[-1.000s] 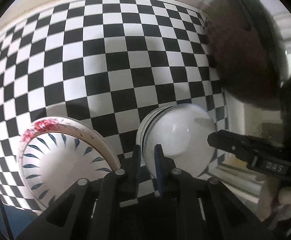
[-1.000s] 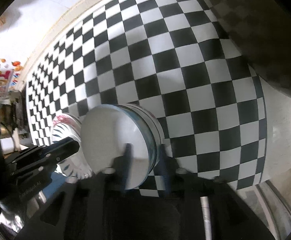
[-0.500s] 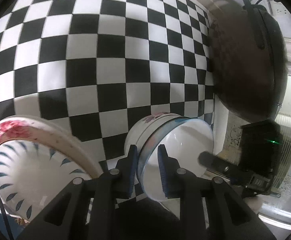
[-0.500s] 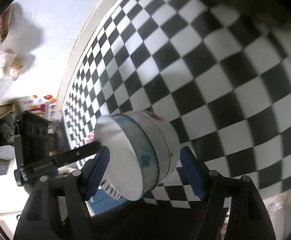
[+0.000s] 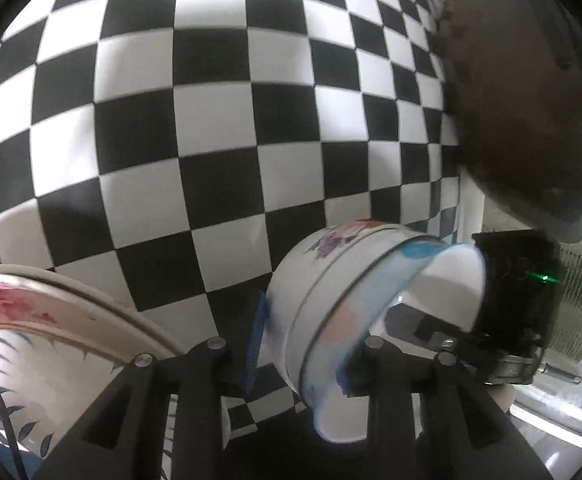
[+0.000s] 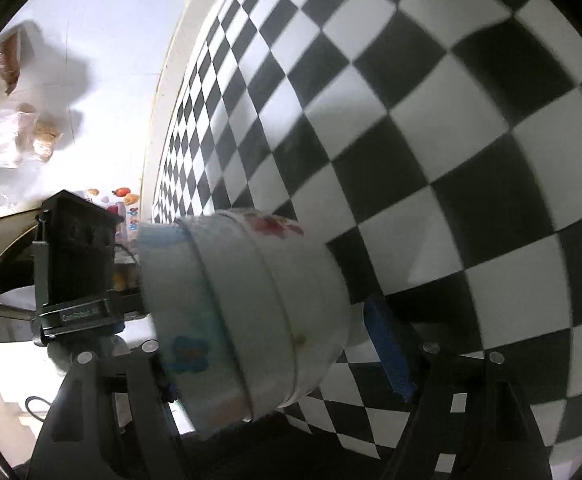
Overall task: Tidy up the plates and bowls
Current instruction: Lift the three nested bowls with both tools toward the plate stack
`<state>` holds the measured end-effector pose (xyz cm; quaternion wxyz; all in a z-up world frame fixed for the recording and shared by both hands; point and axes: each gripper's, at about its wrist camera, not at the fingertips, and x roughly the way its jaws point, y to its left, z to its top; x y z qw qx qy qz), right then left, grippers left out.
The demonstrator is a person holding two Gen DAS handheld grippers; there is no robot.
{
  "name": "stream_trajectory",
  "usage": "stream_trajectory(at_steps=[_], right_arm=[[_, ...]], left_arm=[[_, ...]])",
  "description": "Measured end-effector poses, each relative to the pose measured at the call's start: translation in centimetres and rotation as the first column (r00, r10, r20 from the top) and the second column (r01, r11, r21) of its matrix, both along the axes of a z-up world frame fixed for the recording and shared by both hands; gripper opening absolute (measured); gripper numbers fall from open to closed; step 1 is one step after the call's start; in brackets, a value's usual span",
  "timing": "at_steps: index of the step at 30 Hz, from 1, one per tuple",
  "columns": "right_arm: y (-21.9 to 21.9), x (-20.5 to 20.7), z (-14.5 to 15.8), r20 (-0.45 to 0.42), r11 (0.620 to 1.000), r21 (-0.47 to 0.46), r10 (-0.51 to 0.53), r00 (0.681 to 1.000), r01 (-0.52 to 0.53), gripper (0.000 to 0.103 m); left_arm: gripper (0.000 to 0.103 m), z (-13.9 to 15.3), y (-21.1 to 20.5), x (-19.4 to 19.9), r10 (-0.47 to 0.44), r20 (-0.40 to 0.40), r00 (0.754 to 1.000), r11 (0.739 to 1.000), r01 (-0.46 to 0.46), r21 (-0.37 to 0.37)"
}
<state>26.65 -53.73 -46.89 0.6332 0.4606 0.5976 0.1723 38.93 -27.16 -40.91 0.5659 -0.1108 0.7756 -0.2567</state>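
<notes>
A stack of nested white bowls [image 5: 331, 280], the outer one with purple flowers and the inner one with blue trim, sits between the open fingers of my left gripper [image 5: 303, 352]. The same stack [image 6: 251, 312] lies on its side between the wide-open fingers of my right gripper [image 6: 279, 364]. The right gripper's body [image 5: 515, 300] shows behind the stack in the left wrist view. A larger bowl with red flowers and blue leaf marks [image 5: 51, 344] stands at the lower left.
The black-and-white checkered cloth [image 5: 211, 120] covers the table. A dark round pot or lid [image 5: 531, 100] stands at the upper right. Plastic bags [image 6: 7, 136] lie on the white floor beyond the table edge.
Both grippers have opened and now straddle the bowl stack. The cameras have moved closer and the stack looks more tilted on its side.
</notes>
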Motion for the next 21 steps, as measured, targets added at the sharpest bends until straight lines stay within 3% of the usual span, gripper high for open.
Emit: stream_trajectory(at_steps=[5, 11, 21], right_arm=[[0.3, 0.3, -0.7, 0.04, 1.0, 0.007, 0.001, 0.999, -0.002, 0.069], [0.3, 0.4, -0.6, 0.056, 0.997, -0.057, 0.053, 0.997, -0.05, 0.053], [1.7, 1.0, -0.3, 0.046, 0.996, -0.061, 0.069, 0.997, -0.066, 0.049]], left_arm=[[0.032, -0.1, 0.5, -0.3, 0.033, 0.021, 0.999, 0.998, -0.031, -0.054], [0.034, 1.1, 0.1, -0.5, 0.006, 0.104, 0.995, 0.999, -0.002, -0.038], [0.033, 1.5, 0.5, -0.6, 0.008, 0.127, 0.992, 1.0, -0.004, -0.029]])
